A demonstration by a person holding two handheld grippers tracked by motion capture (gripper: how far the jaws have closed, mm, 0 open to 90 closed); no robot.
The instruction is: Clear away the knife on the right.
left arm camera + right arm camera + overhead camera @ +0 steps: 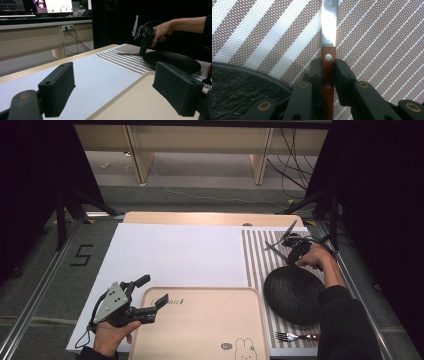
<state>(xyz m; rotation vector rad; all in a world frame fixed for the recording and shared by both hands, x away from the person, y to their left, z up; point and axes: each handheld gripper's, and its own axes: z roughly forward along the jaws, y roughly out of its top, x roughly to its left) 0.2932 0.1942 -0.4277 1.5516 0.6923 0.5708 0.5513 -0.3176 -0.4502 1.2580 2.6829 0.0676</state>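
Note:
A knife (328, 27) with a steel blade and a brown wooden handle lies on the striped placemat (372, 50). My right gripper (328, 65) points down at it, and its two black pads press on the handle's sides. From the high view, that gripper (295, 251) is at the far right of the table, with the knife's blade (273, 245) pointing left. A round black plate (293, 295) lies just on the near side of it. My left gripper (152, 291) is open and holds nothing at the left edge of the beige tray (200, 325).
A fork (295, 336) lies on the placemat's near edge, in front of the plate. A white sheet (170, 255) covers the table's left and middle. The tray carries a small rabbit drawing. Black curtains flank the table; cables lie on the floor beyond.

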